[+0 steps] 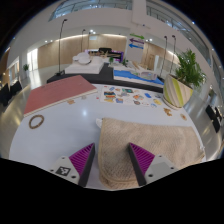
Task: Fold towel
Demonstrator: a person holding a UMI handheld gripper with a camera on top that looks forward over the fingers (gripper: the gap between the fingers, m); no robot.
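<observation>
My tool [111,165] stands apart at the frame's bottom, the beige towel [150,146] lying between and beyond its fingers on the table [60,135]; the towel's near edge is cut off below.

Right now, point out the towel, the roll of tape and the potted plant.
towel [148,136]: gripper view, on its middle, just ahead of the open fingers.
roll of tape [36,121]: gripper view, on its ring.
potted plant [188,66]: gripper view, on its leaves.
</observation>
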